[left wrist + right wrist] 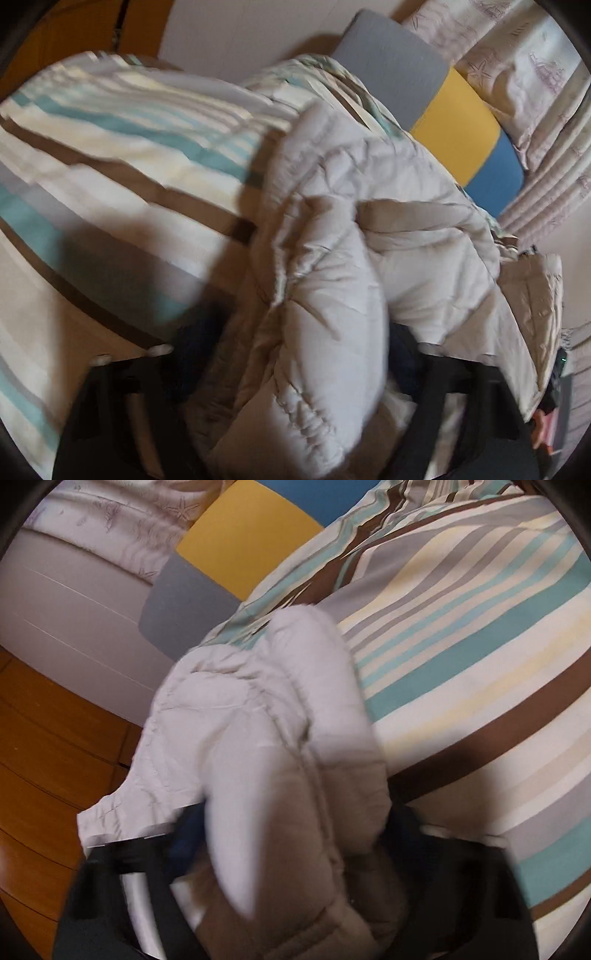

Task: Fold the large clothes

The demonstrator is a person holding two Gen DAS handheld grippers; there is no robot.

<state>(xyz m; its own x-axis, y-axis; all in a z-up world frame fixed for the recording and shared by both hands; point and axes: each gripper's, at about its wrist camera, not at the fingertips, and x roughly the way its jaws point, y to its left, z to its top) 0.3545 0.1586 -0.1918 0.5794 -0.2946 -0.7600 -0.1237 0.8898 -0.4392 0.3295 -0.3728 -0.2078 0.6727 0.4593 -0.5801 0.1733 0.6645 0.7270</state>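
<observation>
Lying bunched on the striped duvet (122, 155) of the bed, the pale quilted jacket (332, 258) is far from a neat fold: its padded panels are heaped in thick rolls and its outline is lumpy rather than flat. In the right wrist view one edge of the jacket (258, 720) hangs past the duvet (461, 646) towards the wooden floor (55, 738), so at least that side needs bringing in.

A thick roll of the jacket sits between the fingers of the left tongs (295, 369). The fingers stand well apart, and blur keeps me from saying whether the pads press the padding or merely flank it. The right tongs (295, 830) are in much the same position, with a puffy fold filling the gap between spread fingers; again I cannot tell if it is clamped.

I would judge the task to be at an early or middle stage: perhaps one rough fold is made, but the sleeves and hem cannot be picked out, and smoothing, squaring and a final fold all seem left to do.

Beyond the jacket, at the far end of the duvet, stands a grey, yellow and blue panel (443, 110), with patterned pillows (517, 74) beside it.
</observation>
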